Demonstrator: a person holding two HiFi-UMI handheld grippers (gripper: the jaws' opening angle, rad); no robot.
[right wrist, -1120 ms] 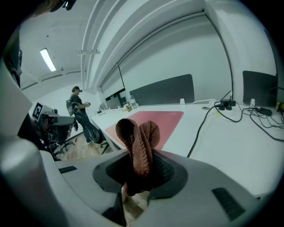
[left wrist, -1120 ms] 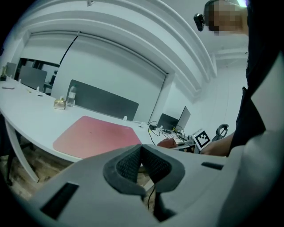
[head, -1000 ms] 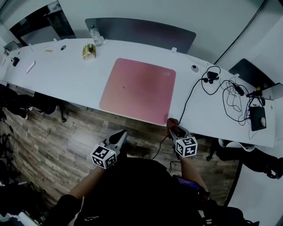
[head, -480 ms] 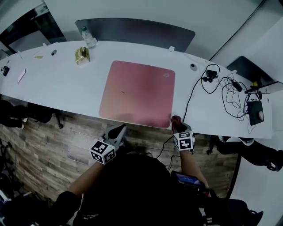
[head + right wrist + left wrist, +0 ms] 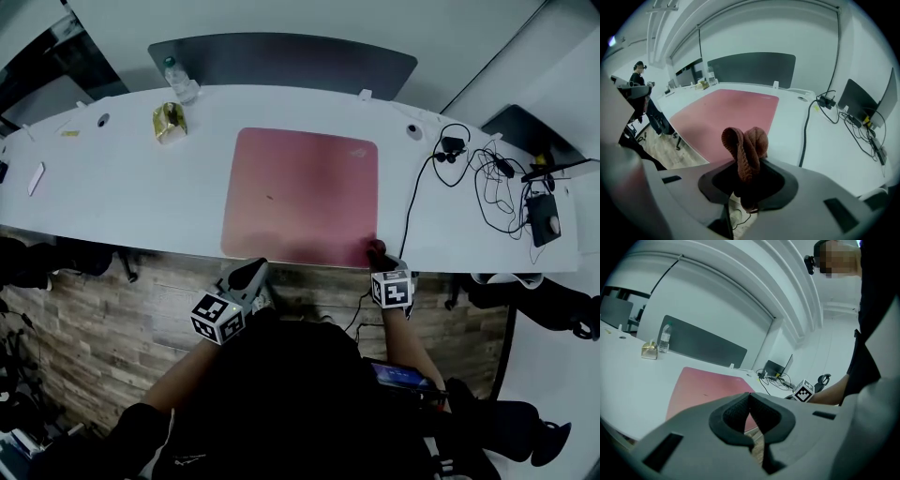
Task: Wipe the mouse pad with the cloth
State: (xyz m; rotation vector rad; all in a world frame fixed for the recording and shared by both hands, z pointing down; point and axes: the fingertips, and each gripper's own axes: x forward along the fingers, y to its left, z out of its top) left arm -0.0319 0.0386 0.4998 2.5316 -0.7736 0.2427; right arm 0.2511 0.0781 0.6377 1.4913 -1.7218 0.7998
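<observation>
Nearest the person, the left gripper [image 5: 251, 273] hangs just off the surface's front edge, jaws together on nothing. The right gripper [image 5: 379, 264] is clamped on a bunched rust-brown cloth [image 5: 375, 249] by the near right corner of the pink mouse pad [image 5: 300, 192], which lies flat on the white surface [image 5: 141, 202].

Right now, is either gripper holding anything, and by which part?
The right gripper is shut on the cloth, pinching its bunched lower part. The left gripper is shut, empty.

No legible text or labels.
</observation>
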